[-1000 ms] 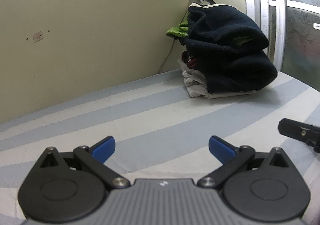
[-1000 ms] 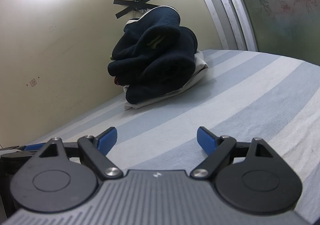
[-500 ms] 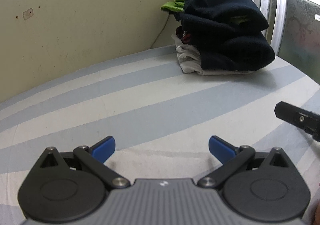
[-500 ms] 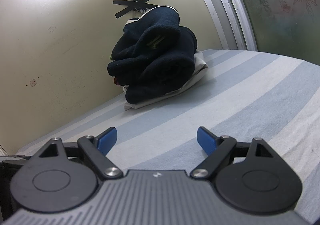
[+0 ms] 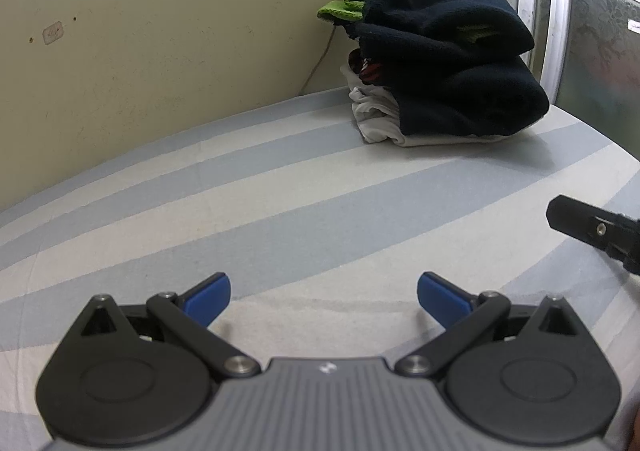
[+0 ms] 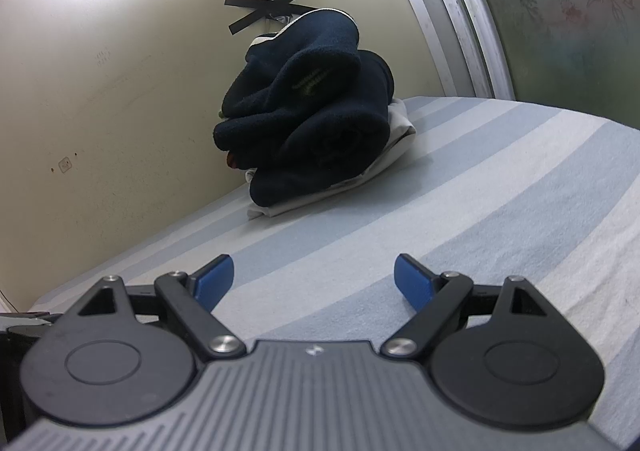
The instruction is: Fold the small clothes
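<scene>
On striped sheet [image 5: 280, 187], lumpy fleece pile [image 5: 452, 63] (dark navy)

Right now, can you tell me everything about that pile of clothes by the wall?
The pile sits on the striped sheet, at the far corner by the wall. A thick, dark navy, fleecy garment lies folded on top and droops over the rest. Under it lie white folded clothes, with a bit of red and some bright green cloth poking out at the wall side. Neither tool touches it.
</scene>
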`<move>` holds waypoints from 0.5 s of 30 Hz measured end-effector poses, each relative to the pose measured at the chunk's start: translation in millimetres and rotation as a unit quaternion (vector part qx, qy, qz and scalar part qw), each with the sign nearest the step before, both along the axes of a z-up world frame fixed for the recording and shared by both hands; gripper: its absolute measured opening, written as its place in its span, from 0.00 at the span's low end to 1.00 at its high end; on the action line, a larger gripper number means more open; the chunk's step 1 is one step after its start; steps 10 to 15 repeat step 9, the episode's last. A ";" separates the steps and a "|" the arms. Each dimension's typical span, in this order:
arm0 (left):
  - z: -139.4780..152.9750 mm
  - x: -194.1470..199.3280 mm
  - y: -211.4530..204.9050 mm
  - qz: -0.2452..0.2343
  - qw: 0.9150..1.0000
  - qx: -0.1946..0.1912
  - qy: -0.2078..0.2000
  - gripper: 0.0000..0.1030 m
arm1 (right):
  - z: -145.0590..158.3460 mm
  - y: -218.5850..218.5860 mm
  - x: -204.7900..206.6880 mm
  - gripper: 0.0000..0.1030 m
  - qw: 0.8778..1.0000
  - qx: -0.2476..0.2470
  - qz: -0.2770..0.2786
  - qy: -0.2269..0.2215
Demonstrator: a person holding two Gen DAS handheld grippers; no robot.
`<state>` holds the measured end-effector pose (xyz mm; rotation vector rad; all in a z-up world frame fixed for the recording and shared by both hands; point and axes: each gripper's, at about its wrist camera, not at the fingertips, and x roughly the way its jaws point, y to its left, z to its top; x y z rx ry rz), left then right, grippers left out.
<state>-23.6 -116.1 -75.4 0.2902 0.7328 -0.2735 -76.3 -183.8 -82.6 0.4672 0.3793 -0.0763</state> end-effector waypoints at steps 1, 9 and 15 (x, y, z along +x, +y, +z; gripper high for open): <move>-0.1 0.0 -0.6 0.000 1.000 0.001 -0.001 1.00 | 0.0 0.0 0.0 0.87 1.000 0.000 0.000 0.000; 0.7 -4.9 -5.9 -0.017 1.000 0.006 -0.015 1.00 | 0.1 0.4 -0.4 0.87 1.000 0.000 -0.001 0.000; 0.7 -4.9 -5.9 -0.017 1.000 0.006 -0.015 1.00 | 0.1 0.4 -0.4 0.87 1.000 0.000 -0.001 0.000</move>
